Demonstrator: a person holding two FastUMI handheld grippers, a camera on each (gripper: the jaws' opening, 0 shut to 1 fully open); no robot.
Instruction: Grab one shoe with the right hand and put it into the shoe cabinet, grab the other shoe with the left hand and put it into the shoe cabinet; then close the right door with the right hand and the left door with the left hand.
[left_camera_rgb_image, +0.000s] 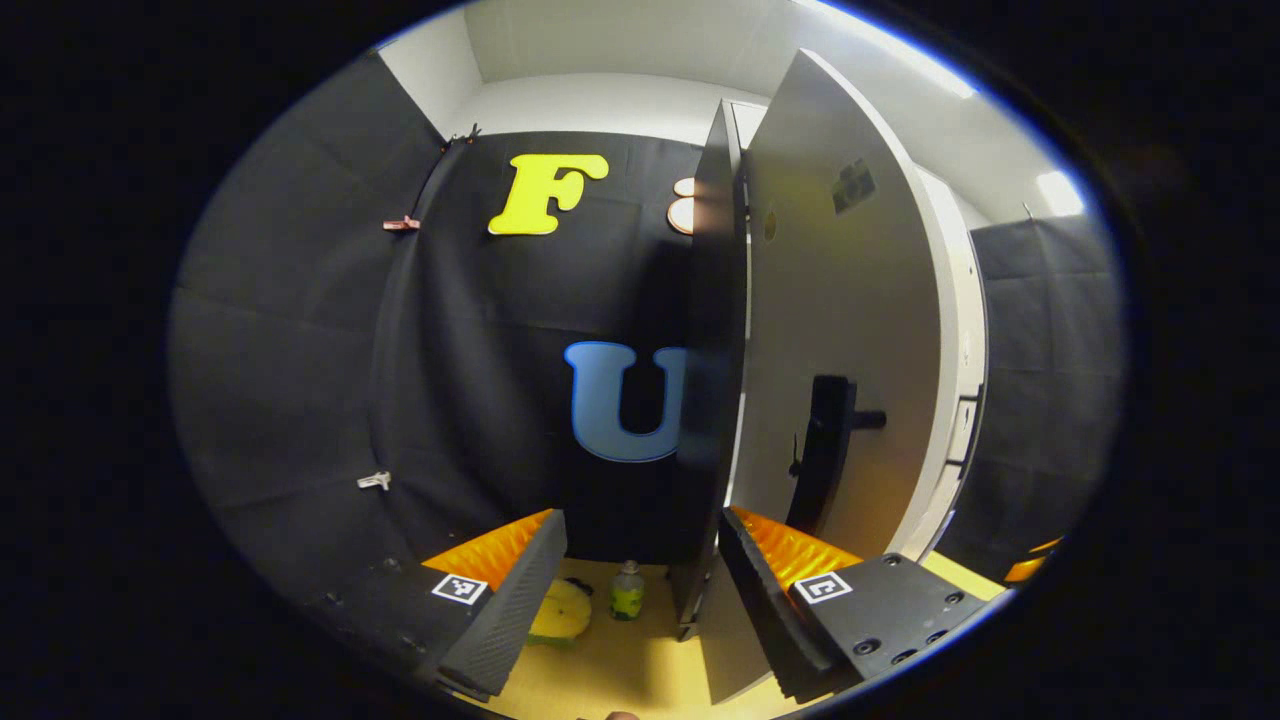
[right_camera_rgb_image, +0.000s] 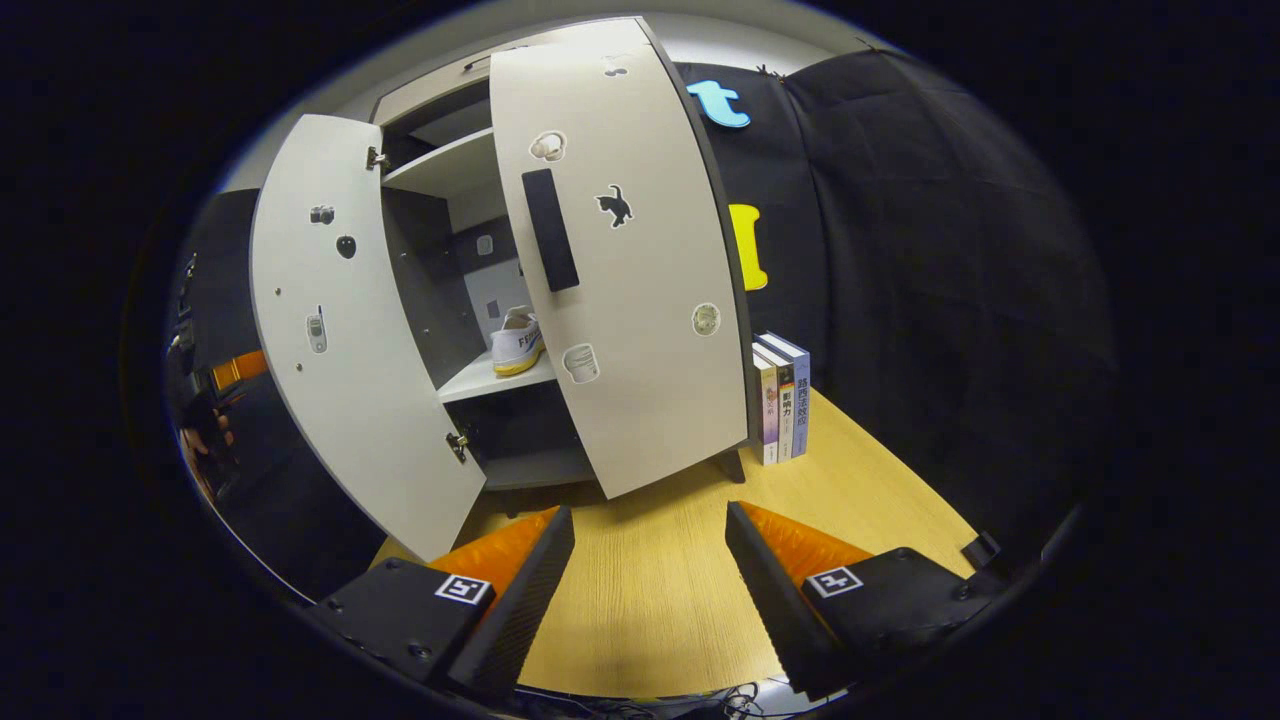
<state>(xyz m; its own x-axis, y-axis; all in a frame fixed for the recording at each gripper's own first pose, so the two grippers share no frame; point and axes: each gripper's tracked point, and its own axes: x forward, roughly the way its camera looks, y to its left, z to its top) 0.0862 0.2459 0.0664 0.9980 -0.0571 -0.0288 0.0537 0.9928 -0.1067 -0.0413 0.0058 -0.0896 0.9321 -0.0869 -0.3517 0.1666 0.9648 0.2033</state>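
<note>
Shoe (right_camera_rgb_image: 517, 342) half hidden behind right door (right_camera_rgb_image: 640, 270).

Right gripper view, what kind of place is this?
Likely a staged recording booth, not a home: a shoe cabinet with both doors open and a shoe on its shelf stands on a wooden table, books beside it, black cloth behind.

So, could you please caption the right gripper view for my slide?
Open right gripper faces the pale shoe cabinet, both doors ajar, white shoe shelved.
</note>
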